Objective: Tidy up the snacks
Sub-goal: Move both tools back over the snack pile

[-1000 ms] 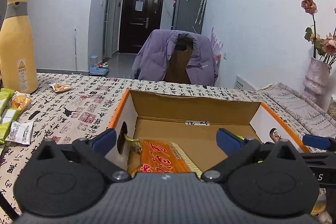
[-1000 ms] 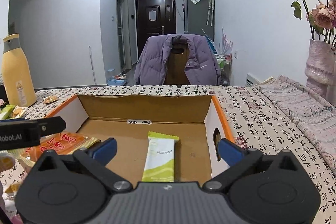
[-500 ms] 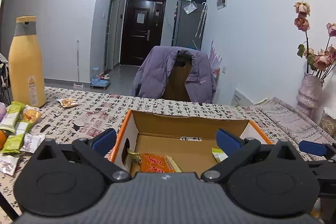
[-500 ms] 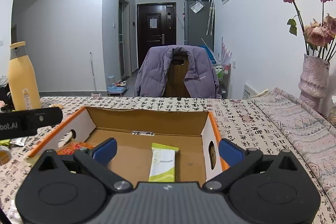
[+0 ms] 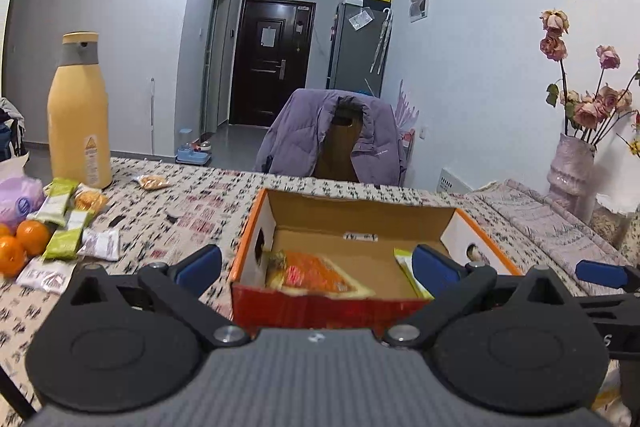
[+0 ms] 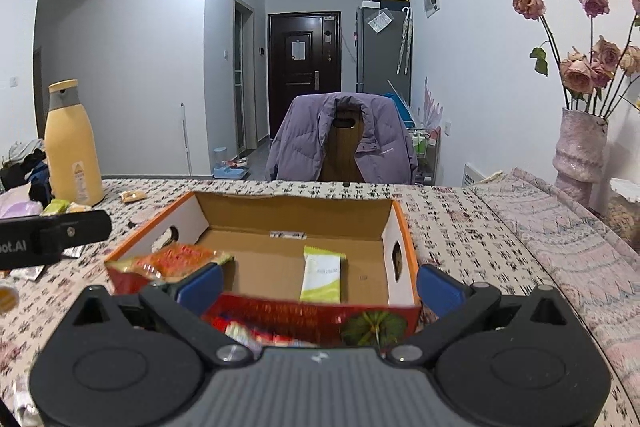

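An open cardboard box [image 6: 296, 223] with orange rims and a red front wall stands on the desk [image 6: 460, 227], which wears a cloth printed with calligraphy. Inside it, an orange-red snack packet [image 5: 316, 271] lies at the left end, leaning on the wall there, and a green-and-white snack bar [image 6: 323, 275] lies flat on the floor toward the right. Both claws hang just short of the box's front wall, holding nothing: the left claw [image 5: 318, 265] spread wide, the right claw [image 6: 320, 285] likewise spread. More loose snacks [image 5: 66, 227] and some oranges [image 5: 20, 243] lie on the desk well left of the box, near a tall yellow bottle [image 5: 80, 115]. A vase of dried roses [image 6: 580, 147] stands at the far right, and a purple jacket [image 6: 340, 139] is draped over a chair beyond the desk.
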Demonstrator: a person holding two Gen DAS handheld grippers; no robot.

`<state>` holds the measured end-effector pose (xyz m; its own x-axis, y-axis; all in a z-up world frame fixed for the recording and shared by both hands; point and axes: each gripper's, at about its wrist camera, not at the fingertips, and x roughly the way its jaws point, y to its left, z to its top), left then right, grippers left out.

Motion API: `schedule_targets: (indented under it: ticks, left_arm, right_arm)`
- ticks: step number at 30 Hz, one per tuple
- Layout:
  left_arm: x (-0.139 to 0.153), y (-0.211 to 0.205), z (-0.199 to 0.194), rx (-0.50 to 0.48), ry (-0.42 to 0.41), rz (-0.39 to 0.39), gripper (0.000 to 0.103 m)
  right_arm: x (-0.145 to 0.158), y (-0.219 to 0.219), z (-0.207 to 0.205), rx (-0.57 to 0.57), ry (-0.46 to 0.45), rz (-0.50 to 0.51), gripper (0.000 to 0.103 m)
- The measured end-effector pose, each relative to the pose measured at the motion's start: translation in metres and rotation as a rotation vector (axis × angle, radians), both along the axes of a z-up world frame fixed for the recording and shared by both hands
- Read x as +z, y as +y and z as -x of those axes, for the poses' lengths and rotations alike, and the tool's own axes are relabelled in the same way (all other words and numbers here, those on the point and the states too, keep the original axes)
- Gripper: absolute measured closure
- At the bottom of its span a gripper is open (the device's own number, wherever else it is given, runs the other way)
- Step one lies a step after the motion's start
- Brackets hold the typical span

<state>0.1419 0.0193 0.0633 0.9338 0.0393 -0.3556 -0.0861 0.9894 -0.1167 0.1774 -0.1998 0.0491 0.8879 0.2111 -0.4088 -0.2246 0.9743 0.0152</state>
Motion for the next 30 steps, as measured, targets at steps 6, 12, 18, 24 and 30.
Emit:
schedule_targets:
  ticks: [6,12,18,24,30]
  left_arm:
    - [-0.016,0.002,0.030,-0.005,0.030,-0.009,0.000]
    - [-0.033,0.007,0.059,-0.003,0.052,0.009,0.000]
    - [-0.050,0.008,0.078,-0.025,0.077,0.001,0.000]
    - [-0.063,0.007,0.085,-0.033,0.082,-0.019,0.000]
    - [-0.077,0.010,0.085,-0.037,0.110,-0.016,0.000]
  right_arm:
    - [-0.009,-0.008,0.029,0.007,0.015,0.002,0.000]
    - [-0.023,-0.014,0.054,0.016,0.045,0.002,0.000]
    - [-0.043,-0.019,0.071,0.030,0.087,-0.003,0.000]
    - [-0.060,-0.017,0.081,0.050,0.131,-0.008,0.000]
    - [-0.074,-0.003,0.080,0.069,0.175,0.009,0.000]
